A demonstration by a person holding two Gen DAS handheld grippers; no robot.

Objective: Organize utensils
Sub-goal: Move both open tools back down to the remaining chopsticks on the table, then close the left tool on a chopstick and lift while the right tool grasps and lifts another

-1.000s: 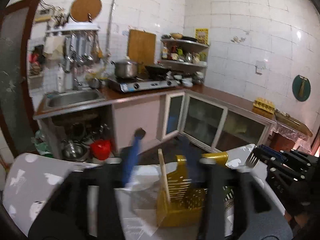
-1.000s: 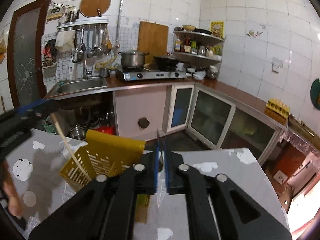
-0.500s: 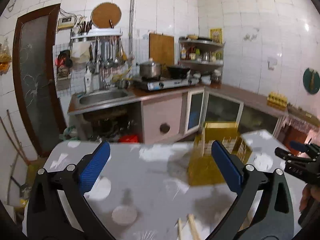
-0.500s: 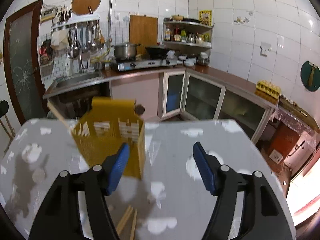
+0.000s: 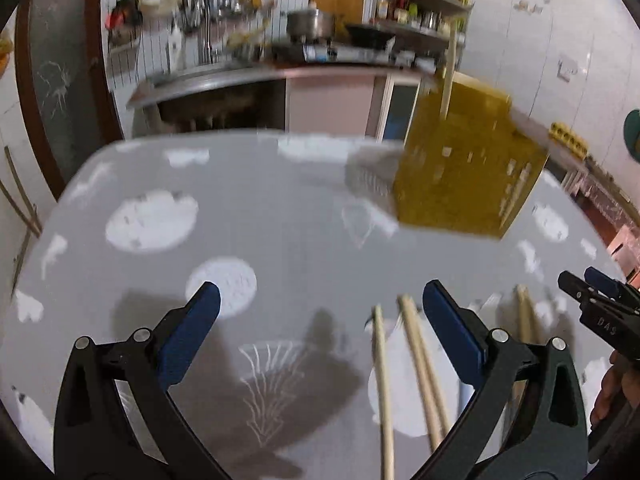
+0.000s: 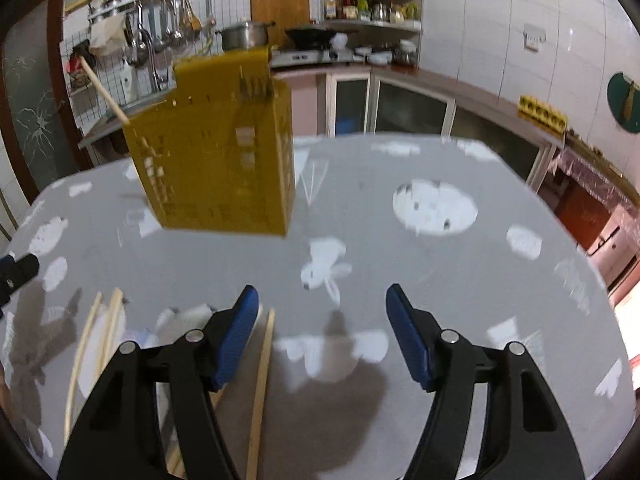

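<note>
My left gripper [image 5: 320, 320] and right gripper [image 6: 322, 316]: jaws spread, nothing between. Chopsticks [image 5: 420, 364] on my table [image 5: 260, 208]; yellow basket [image 6: 216, 160] upright beyond

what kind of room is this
A home kitchen, most likely: a gas stove with a lidded pot on the counter, ladles hanging over the sink, and a corner shelf of jars.
</note>
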